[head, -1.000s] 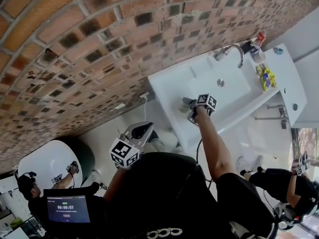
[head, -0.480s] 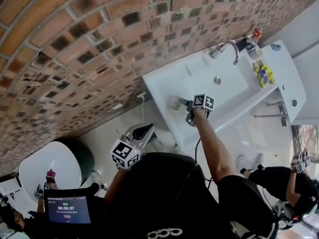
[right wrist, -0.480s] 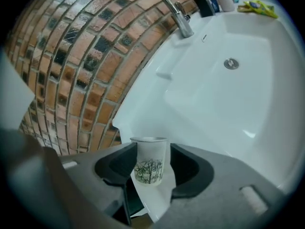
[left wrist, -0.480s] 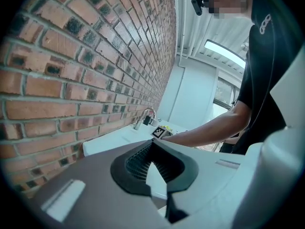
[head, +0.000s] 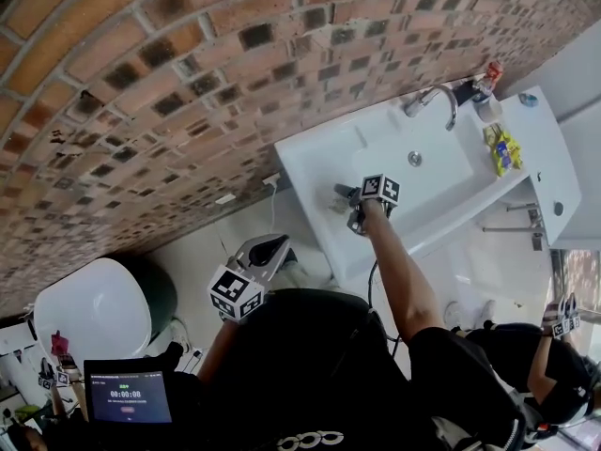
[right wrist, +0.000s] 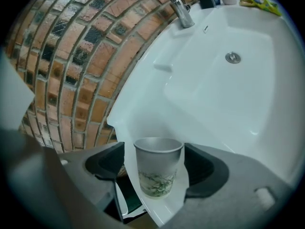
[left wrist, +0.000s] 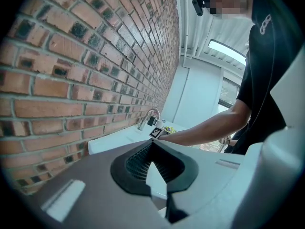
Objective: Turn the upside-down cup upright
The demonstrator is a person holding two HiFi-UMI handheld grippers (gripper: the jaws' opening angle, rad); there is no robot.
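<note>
Grey green-printed cup (right wrist: pixel 158 175) upright on a corner of the white basin counter (right wrist: pixel 228 104), untouched between just-opened, apart jaws of right gripper (right wrist: pixel 156 161); jaws of left gripper (left wrist: pixel 153 149) together, empty

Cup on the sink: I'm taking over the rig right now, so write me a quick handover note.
Right gripper: open, jaws have just been opening; the cup stands between them, pads clear of it.
Left gripper: shut, empty, held back from the sink.
Cup: upright, mouth up, on a corner of the sink's rim.
Done: the flip.
Left: probably only drawing the right gripper back without knocking the cup.
</note>
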